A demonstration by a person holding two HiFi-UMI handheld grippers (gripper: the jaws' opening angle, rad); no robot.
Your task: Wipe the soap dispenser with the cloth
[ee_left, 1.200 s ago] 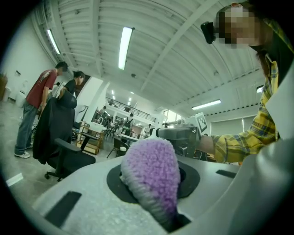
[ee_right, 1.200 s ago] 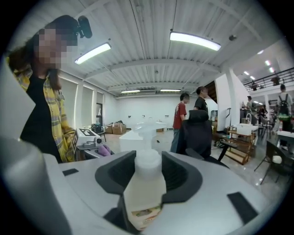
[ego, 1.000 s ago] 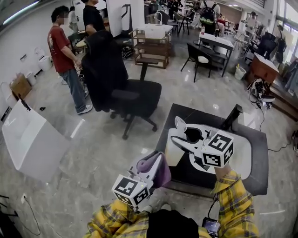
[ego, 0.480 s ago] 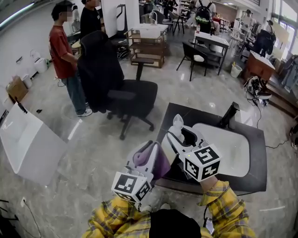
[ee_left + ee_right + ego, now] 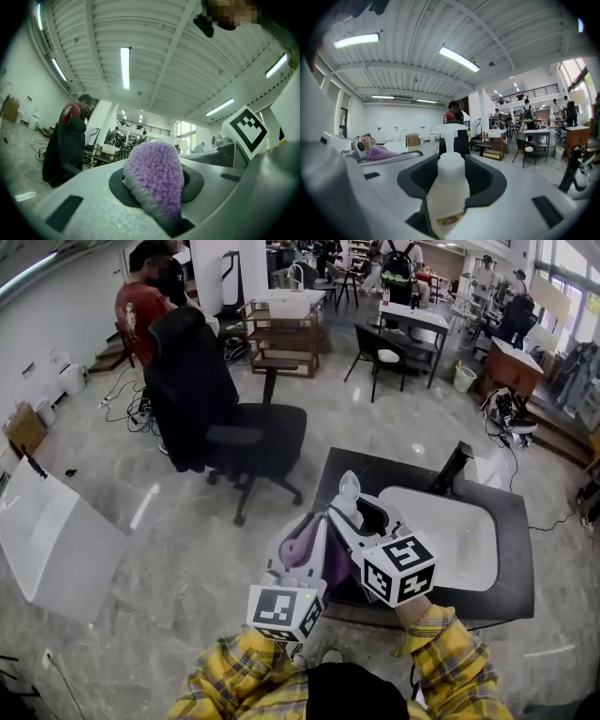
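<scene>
The left tongs (image 5: 311, 538) pinch the purple cloth (image 5: 157, 180). The right tongs (image 5: 354, 512) hold the white soap dispenser (image 5: 449, 187) by its body, pump up. The cloth is just left of it, over the table's (image 5: 516, 601) near left edge.

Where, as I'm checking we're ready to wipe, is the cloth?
Head view, centre: the purple cloth is clamped in the left gripper, just left of the soap dispenser held by the right gripper.

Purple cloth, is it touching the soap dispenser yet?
Apart. The right gripper view shows the cloth off to the left, with a clear gap between it and the soap dispenser.
</scene>
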